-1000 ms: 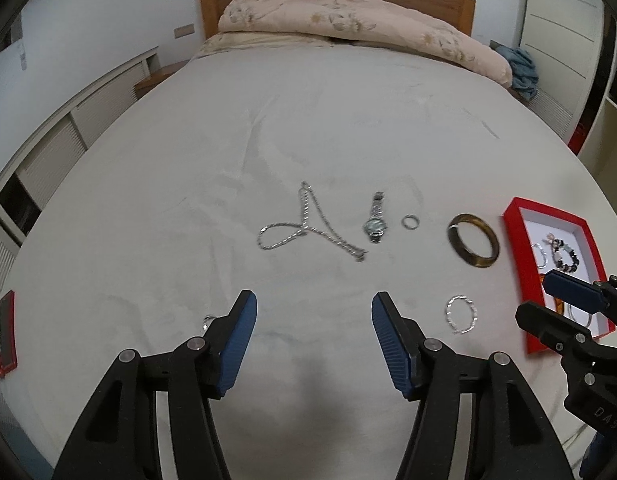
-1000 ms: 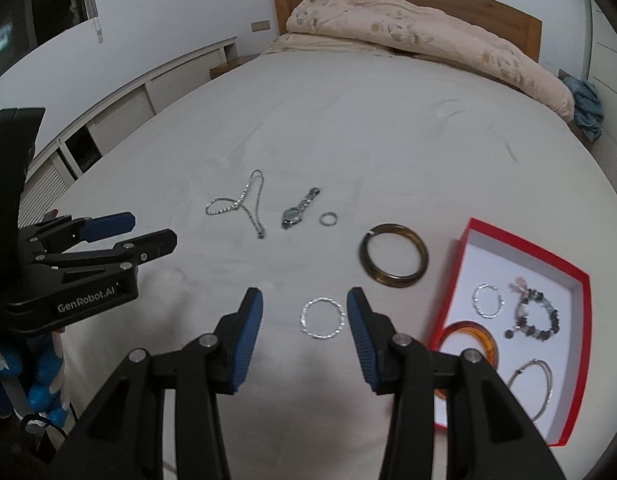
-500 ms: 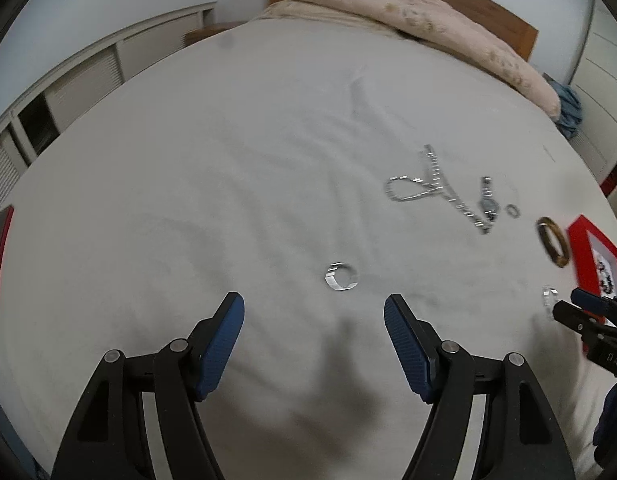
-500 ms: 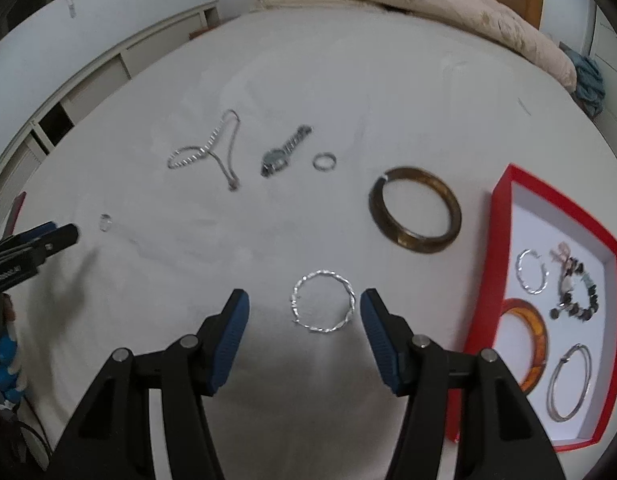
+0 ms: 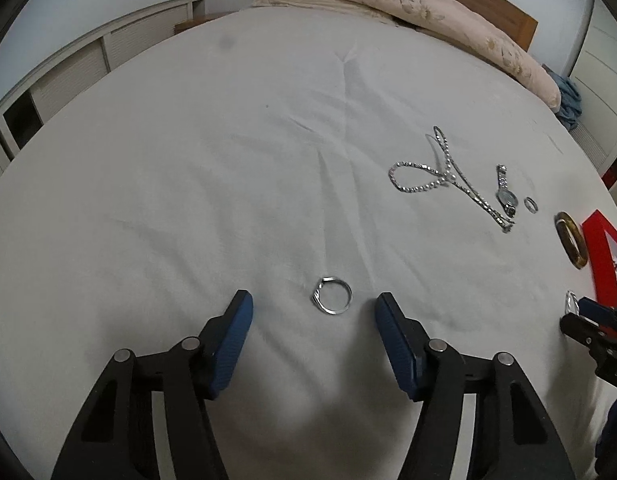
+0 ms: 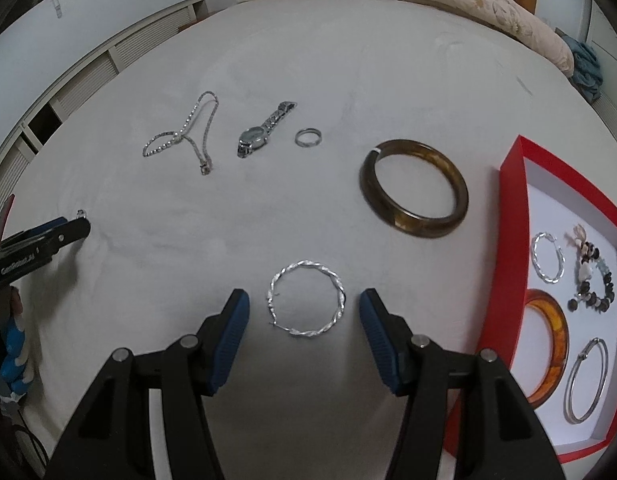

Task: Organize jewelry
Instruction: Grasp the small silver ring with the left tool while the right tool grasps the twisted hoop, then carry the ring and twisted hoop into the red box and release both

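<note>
Jewelry on the bed (image 5: 188,160). Left wrist view: small ring (image 5: 332,295) lies between the fingers of the left claw (image 5: 313,320), untouched after its jaws narrowed; necklace (image 5: 440,172) at 2 o'clock. Right wrist view: twisted hoop (image 6: 306,298) lies within the released right claw (image 6: 304,322); red tray (image 6: 512,208) at 3 o'clock.

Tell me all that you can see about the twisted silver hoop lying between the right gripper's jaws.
The twisted silver hoop is a thin ring of shiny, rope-like metal with a small gap and a thin pin at its lower left. It lies flat on the white bedsheet, between the open jaws of the right gripper; neither pad touches it.
</note>
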`<action>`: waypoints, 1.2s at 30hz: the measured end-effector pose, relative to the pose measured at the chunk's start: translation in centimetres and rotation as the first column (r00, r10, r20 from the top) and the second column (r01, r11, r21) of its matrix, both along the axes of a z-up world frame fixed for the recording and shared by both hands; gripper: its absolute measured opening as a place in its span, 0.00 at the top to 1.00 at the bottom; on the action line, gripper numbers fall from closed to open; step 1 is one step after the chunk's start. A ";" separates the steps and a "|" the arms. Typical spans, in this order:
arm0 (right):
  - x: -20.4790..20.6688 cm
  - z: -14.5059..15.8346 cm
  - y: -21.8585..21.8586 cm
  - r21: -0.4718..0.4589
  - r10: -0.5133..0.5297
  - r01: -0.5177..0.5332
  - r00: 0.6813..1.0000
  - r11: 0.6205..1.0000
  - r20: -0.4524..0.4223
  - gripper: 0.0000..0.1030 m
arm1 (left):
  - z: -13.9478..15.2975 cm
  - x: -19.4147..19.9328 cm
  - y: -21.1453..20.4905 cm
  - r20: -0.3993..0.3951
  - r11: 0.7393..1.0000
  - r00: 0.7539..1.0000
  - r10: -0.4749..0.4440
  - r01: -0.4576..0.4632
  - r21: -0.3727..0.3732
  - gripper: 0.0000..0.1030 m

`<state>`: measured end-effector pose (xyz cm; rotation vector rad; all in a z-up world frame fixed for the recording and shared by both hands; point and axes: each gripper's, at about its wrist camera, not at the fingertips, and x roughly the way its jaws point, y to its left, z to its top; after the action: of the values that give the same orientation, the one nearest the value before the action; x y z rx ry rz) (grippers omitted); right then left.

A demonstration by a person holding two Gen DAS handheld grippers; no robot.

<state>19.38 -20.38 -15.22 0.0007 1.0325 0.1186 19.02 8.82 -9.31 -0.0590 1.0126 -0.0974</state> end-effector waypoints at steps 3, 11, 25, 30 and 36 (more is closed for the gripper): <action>0.1 -0.2 -0.2 0.012 -0.006 0.006 1.000 1.000 0.003 0.46 | -0.1 0.0 0.0 0.011 1.000 1.000 -0.008 0.008 0.024 0.55; -0.4 -0.3 0.2 0.018 0.026 -0.027 0.999 0.999 0.017 0.62 | 0.2 0.0 -0.3 0.016 0.999 1.000 -0.020 0.020 0.033 0.81; -5.6 6.7 -2.7 0.080 0.007 -0.020 0.988 0.997 0.152 0.63 | 5.0 -1.5 -7.4 0.059 0.983 0.982 -0.179 0.182 -0.036 0.81; -8.5 8.2 -8.8 0.050 -0.099 0.092 0.982 0.994 0.160 0.63 | 6.6 -2.3 -15.4 0.083 0.934 0.939 -0.334 0.341 -0.103 0.81; -11.8 6.9 -16.8 0.007 -0.210 0.211 0.972 0.978 0.103 0.63 | 6.4 -3.9 -26.4 0.075 0.834 0.849 -0.523 0.528 -0.159 0.81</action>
<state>7.57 -37.15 -8.35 0.0997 0.9234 -0.0760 15.15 -17.54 -2.94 0.0648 0.9669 -0.6944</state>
